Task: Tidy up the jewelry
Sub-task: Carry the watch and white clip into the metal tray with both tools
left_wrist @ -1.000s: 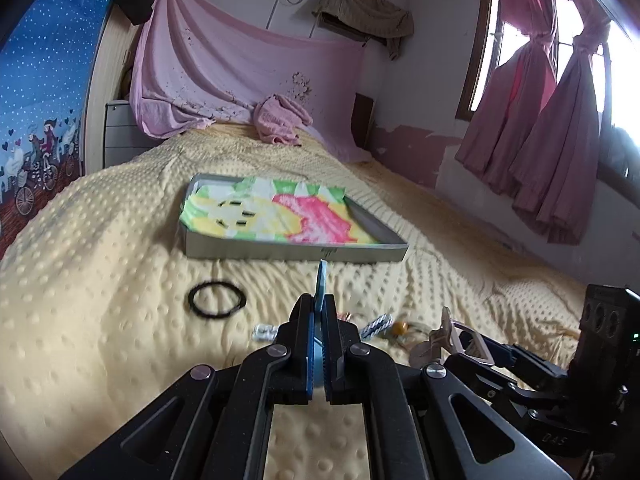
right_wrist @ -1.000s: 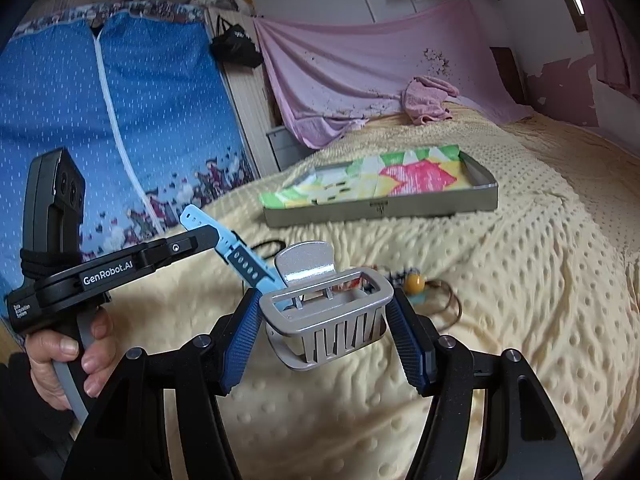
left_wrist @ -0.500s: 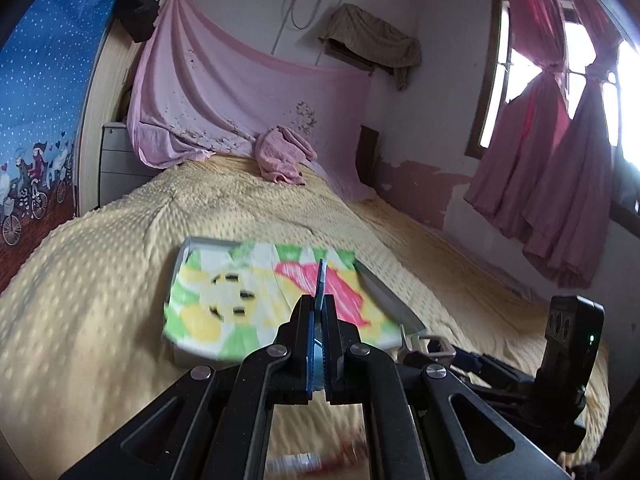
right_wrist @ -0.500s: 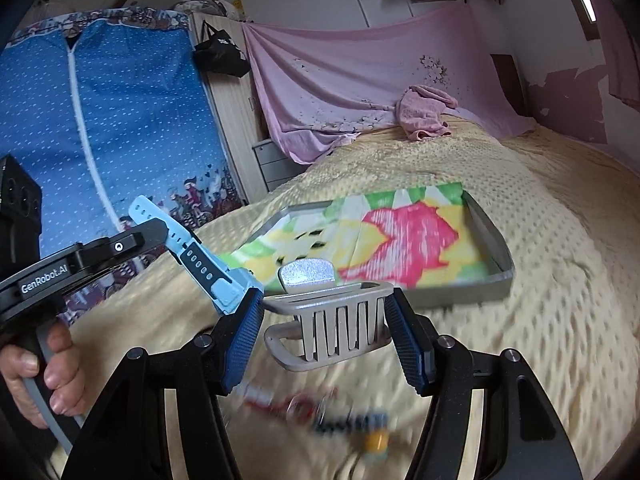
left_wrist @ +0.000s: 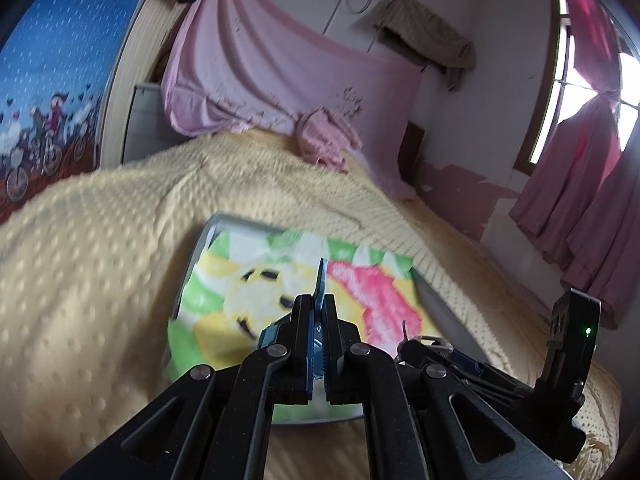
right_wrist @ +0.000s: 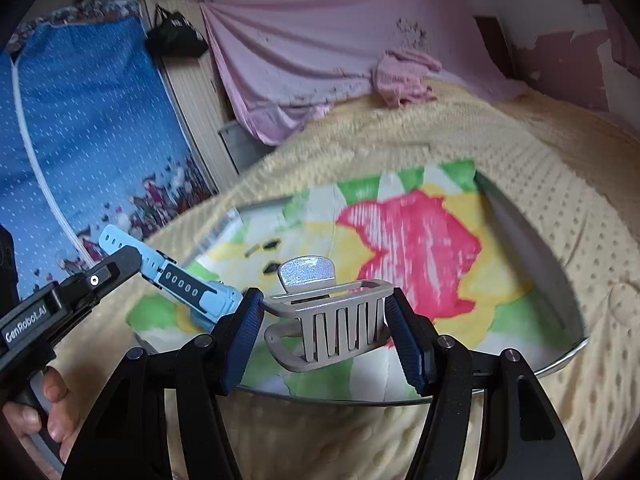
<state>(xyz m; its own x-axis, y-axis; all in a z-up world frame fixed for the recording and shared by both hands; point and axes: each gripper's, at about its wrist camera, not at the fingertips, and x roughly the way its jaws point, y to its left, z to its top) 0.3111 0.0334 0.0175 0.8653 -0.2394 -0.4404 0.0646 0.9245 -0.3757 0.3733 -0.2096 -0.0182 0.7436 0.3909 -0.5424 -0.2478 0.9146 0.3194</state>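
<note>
Both grippers have travelled from the loose jewelry to the tray (right_wrist: 532, 240) ahead: right gripper (right_wrist: 324, 330) clamping the grey hair claw (right_wrist: 340, 320), left gripper (left_wrist: 318, 344) pinching the blue watch strap (right_wrist: 176, 280), each now hanging above its colourful liner, ready for release.

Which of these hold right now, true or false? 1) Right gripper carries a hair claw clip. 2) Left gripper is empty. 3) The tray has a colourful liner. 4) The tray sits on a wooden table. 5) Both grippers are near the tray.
1) True: the right gripper is shut on the grey hair claw clip.
2) False: the left gripper is shut on a light blue watch.
3) True: the metal tray holds a colourful liner.
4) False: it lies on a yellow bedspread.
5) True: both hang at its near edge.
</note>
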